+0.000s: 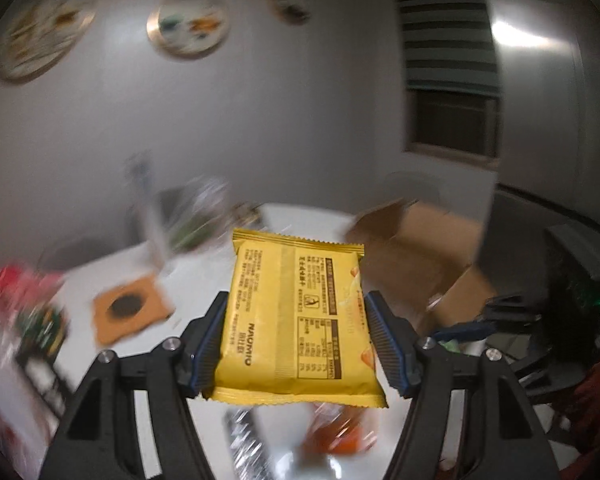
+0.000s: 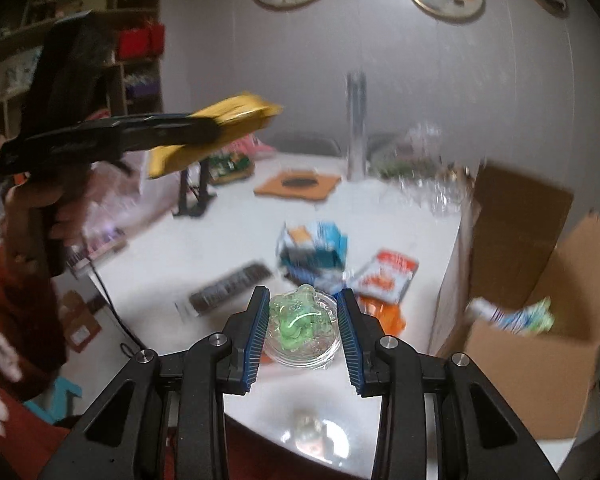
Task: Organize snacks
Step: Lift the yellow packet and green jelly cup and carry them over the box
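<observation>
My left gripper [image 1: 296, 320] is shut on a yellow snack packet [image 1: 296, 320], held flat and lifted above the white table [image 1: 204, 276]. From the right wrist view the same left gripper [image 2: 204, 130] shows at upper left, with the yellow packet [image 2: 236, 114] sticking out of it and a hand below it. My right gripper [image 2: 304, 328] is shut on a clear jelly cup with green filling [image 2: 300, 326], held over the table's near edge. An open cardboard box [image 2: 540, 344] stands at the right with a snack bag [image 2: 512, 314] inside.
On the table [image 2: 228, 236] lie a blue-and-white packet [image 2: 314, 250], an orange-and-white packet [image 2: 384, 274], a dark striped bar [image 2: 230, 286] and an orange coaster with a dark disc [image 2: 298, 184]. Clear glassware [image 2: 432, 168] stands at the back. Shelves [image 2: 80, 60] fill the left wall.
</observation>
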